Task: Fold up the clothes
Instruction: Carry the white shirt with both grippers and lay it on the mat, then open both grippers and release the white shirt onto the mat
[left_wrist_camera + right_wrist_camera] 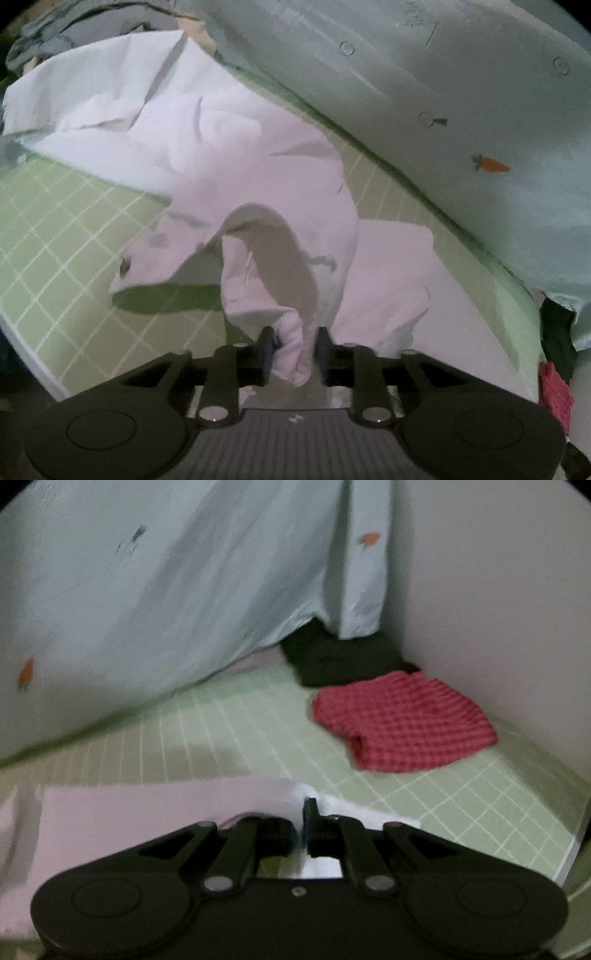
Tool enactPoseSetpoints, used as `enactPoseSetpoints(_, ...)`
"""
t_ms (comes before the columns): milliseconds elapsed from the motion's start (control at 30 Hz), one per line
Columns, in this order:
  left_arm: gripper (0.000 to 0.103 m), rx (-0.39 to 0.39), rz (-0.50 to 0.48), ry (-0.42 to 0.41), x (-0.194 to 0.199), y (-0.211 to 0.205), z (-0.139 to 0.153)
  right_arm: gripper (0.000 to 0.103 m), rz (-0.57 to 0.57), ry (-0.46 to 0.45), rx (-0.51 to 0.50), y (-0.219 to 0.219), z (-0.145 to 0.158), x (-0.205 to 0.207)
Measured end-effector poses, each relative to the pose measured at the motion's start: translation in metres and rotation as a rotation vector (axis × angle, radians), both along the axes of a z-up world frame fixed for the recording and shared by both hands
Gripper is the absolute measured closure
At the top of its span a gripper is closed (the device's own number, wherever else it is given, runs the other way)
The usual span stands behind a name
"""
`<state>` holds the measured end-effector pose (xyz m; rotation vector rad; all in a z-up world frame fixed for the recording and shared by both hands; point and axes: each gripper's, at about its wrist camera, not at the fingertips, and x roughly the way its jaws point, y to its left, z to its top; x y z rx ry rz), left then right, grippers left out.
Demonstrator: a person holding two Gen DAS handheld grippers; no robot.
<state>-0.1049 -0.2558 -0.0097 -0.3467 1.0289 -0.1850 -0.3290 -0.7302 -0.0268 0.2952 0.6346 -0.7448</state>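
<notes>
- Gripping a bunched fold of the pale pink garment, my left tool has its fingers closed in on the cloth, which bulges between them
- From that pinch the garment trails away crumpled across the green gridded mat, one part arching up off it
- My right tool has its fingers nearly together, clamped on a thin edge of the same pink garment, which lies flat to its left
- A red checked cloth sits folded on the mat near the white wall, well apart from the tool, with a dark garment just behind it
- A light blue sheet with small carrots hangs along the mat's far side
</notes>
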Motion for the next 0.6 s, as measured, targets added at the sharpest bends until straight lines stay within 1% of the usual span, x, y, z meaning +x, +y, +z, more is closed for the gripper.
enactPoseSetpoints(33,0.070,0.001,0.002,0.012,-0.003,-0.003,-0.003,0.077,0.019,0.014,0.024,-0.003,-0.002,0.001)
enactPoseSetpoints(67,0.066,0.002,-0.012,0.030,-0.005,-0.006,-0.004,0.065,0.027,0.027,0.050,-0.003,-0.004,-0.002)
enactPoseSetpoints(100,0.061,0.003,-0.025,0.048,-0.006,-0.008,-0.006,0.060,0.024,0.035,0.077,-0.005,-0.008,-0.005)
enactPoseSetpoints(133,0.059,0.004,-0.037,0.062,-0.008,-0.011,-0.006,0.055,0.018,0.033,0.103,-0.005,-0.011,-0.009)
enactPoseSetpoints(167,0.051,0.003,-0.046,0.066,-0.010,-0.014,-0.005,0.049,0.010,0.022,0.130,-0.006,-0.014,-0.013)
enactPoseSetpoints(200,0.041,0.001,-0.054,0.064,-0.013,-0.016,-0.003,0.046,-0.009,-0.006,0.154,-0.007,-0.014,-0.017)
enactPoseSetpoints(233,0.036,-0.003,-0.063,0.056,-0.014,-0.020,-0.003,0.039,-0.030,-0.036,0.176,-0.007,-0.014,-0.021)
enactPoseSetpoints(267,0.028,-0.004,-0.073,0.050,-0.014,-0.025,-0.002,0.035,-0.051,-0.067,0.191,-0.007,-0.015,-0.024)
enactPoseSetpoints(300,0.023,0.001,-0.088,0.049,-0.013,-0.030,-0.004,0.034,-0.071,-0.091,0.201,-0.008,-0.015,-0.026)
enactPoseSetpoints(367,0.019,0.015,-0.117,0.050,-0.011,-0.040,-0.008,0.034,-0.084,-0.111,0.208,-0.011,-0.015,-0.020)
enactPoseSetpoints(467,0.018,0.038,-0.139,0.089,-0.002,-0.053,-0.019,0.034,-0.094,-0.121,0.197,-0.017,-0.015,-0.007)
enactPoseSetpoints(600,0.018,0.044,-0.135,0.148,0.014,-0.065,-0.036,0.032,-0.094,-0.113,0.126,-0.023,-0.004,0.009)
